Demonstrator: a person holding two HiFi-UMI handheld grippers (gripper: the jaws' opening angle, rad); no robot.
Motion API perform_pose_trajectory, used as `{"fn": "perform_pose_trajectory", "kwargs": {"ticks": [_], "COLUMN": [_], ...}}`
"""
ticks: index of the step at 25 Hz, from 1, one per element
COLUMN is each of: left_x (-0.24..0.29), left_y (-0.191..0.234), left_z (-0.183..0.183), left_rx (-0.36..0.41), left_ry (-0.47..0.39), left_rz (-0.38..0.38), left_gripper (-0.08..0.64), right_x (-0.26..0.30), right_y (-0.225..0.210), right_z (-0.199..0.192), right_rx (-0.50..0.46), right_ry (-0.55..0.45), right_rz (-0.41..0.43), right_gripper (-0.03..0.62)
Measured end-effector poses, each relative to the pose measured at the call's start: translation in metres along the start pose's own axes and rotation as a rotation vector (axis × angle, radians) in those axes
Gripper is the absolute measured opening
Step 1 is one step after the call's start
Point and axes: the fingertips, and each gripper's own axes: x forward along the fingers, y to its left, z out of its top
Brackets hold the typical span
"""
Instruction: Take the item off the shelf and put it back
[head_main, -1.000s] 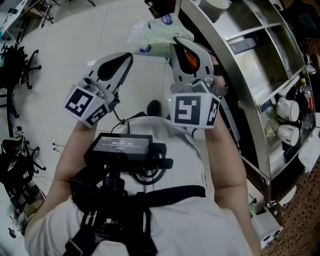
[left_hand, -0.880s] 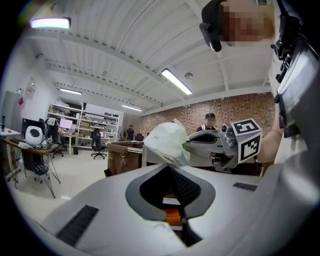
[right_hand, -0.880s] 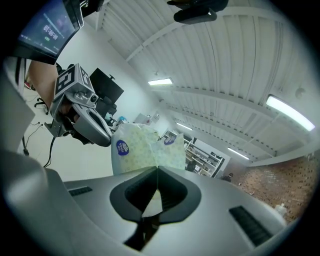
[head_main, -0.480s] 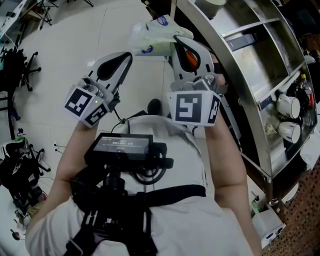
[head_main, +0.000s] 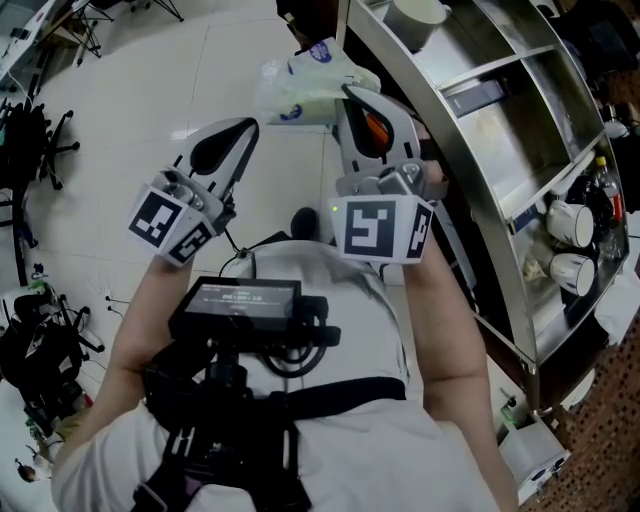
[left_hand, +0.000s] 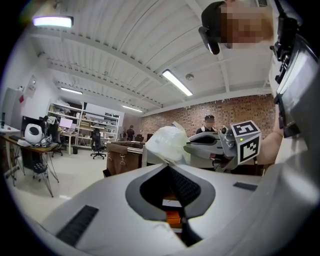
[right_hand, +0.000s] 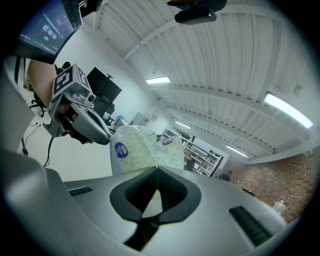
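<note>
Below the head camera, in front of the person's chest, a soft pale green plastic pack of tissues (head_main: 305, 80) with blue oval labels is held in the air by the tips of the right gripper (head_main: 350, 95), clear of the curved stainless-steel shelf unit (head_main: 470, 180) that stands at the right with white cups (head_main: 572, 222) on a lower level. The left gripper (head_main: 248, 128) is kept just beside it, apart from the pack. Along the left gripper's jaws (left_hand: 168, 166), the tips are seen pressed together with nothing between them, while the pack (left_hand: 167, 142) and the right gripper (left_hand: 192, 146) are seen beyond. Along the right gripper's jaws (right_hand: 157, 169), the two tips are seen closed on a thin fold of the pack's wrapper (right_hand: 140, 150), the bulk of it hanging past them, with the left gripper (right_hand: 102, 137) at the side. The pack is judged light and squashy, its film slippery and easily creased; a pinch on the wrapper edge alone may slide, so a hold across the body, or support from the second gripper, is advised before it is set on the shelf.
</note>
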Motion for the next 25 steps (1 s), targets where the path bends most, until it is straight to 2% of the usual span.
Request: {"fn": "perform_pose_trajectory", "kwargs": {"ticks": [14,25], "left_x": [-0.005,-0.005], "left_y": [0.013,0.013], "left_z": [-0.004,-0.014], "left_rx": [-0.021,-0.046], "left_ry": [-0.005,0.008], "left_rz": [0.054,0.068], "left_gripper": [0.008,0.008], "right_x": [0.006,0.009], "right_y": [0.0,0.004], "right_z": [-0.001,-0.01], "right_rx": [-0.007,-0.005], "right_ry": [-0.008,0.014], "right_rz": [0.009,0.028], "right_gripper": [0.009,0.009]}}
